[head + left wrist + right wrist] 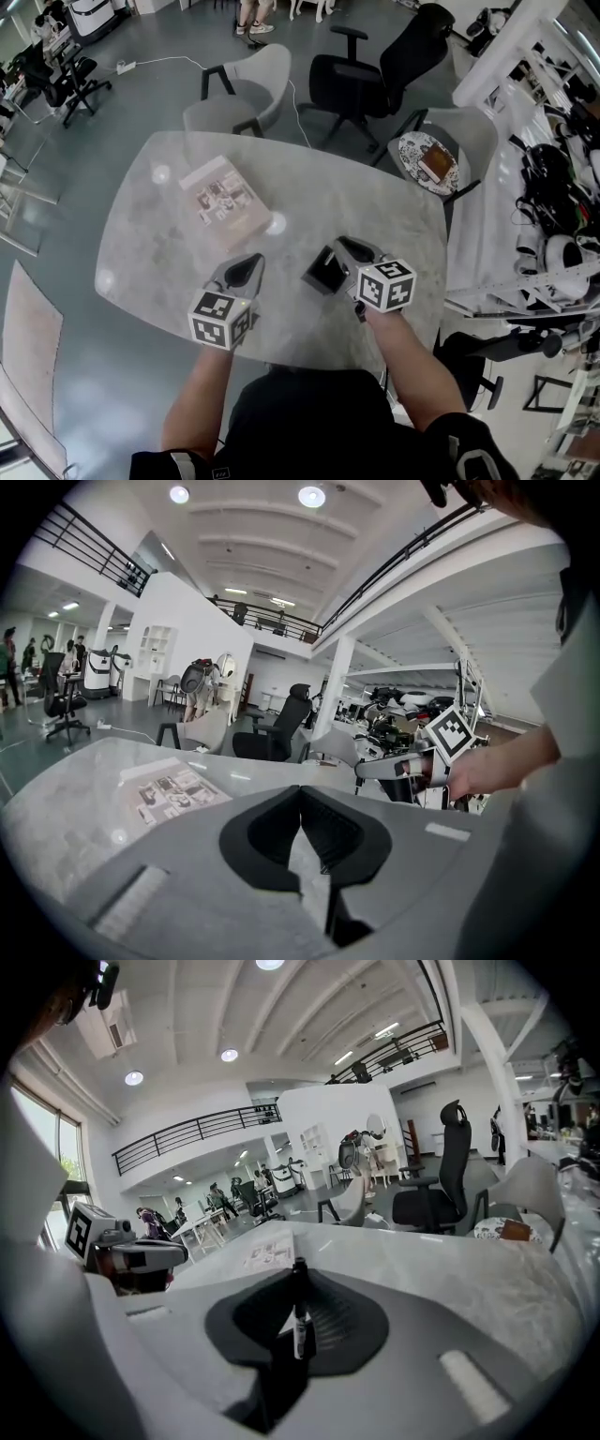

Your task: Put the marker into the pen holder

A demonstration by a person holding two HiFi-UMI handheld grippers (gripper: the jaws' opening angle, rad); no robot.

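Two weak spots: a thin pinch and a loose holder

I am holding the marker upright in the right gripper, its jaws pinched onto the barrel, just beside the black pen holder on the table. The left gripper is hovering closed with nothing in it. I am judging that the marker could swivel in so narrow a pinch, catch the rim and tip the unbraced holder.

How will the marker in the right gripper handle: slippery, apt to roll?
The marker looks thin, stiff and smooth, so it could pivot or slip in the right gripper, whose jaws are shut on only part of its length. Laid on the table, it would likely roll.
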